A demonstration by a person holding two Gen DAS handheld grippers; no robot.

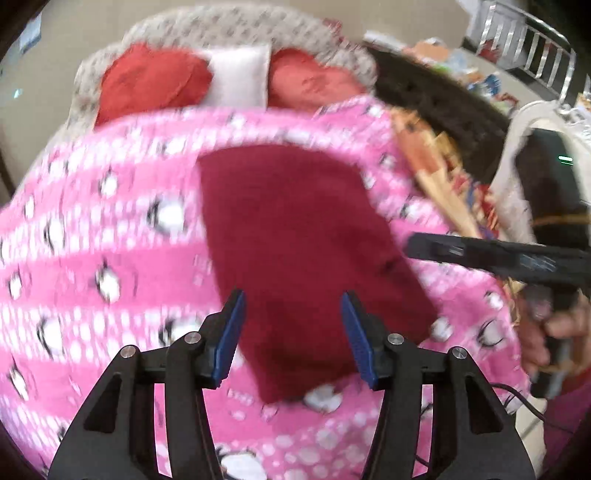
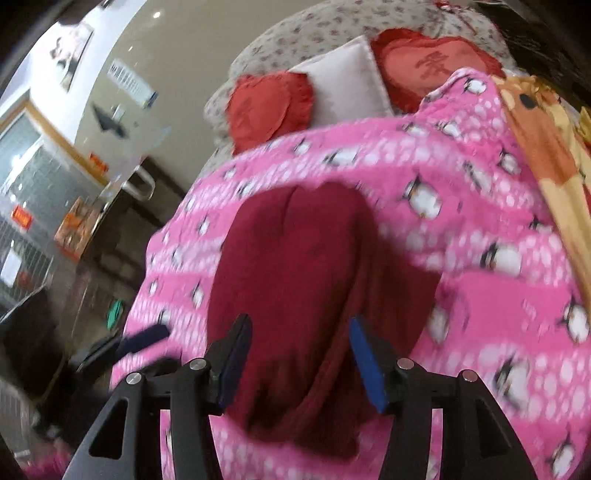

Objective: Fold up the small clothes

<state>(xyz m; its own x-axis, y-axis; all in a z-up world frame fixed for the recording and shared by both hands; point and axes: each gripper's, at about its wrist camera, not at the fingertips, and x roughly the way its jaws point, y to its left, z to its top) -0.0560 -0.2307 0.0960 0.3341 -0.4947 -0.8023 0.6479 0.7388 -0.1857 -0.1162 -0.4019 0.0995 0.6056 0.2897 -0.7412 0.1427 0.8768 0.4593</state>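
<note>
Both jaws stand spread with nothing between them: my left gripper [image 1: 292, 334] and right gripper [image 2: 301, 360] hang over the dark red garment [image 1: 295, 236]. It lies flat on the pink penguin blanket [image 1: 110, 240] covering the bed, roughly rectangular, with a lengthwise crease visible from the right wrist and blurred edges.

This is a bedroom in a home — a bed [image 1: 110, 280] fills both views, spread with a pink penguin-print blanket [image 2: 480, 229]. At its head lie two red heart-shaped cushions [image 2: 269, 107] and a white pillow [image 1: 240, 75] against a floral-patterned headboard [image 2: 314, 33]. Household clutter lines the room's edges — a dark cabinet [image 2: 122, 229] with boxes, papers on the wall [image 2: 129, 79].
</note>
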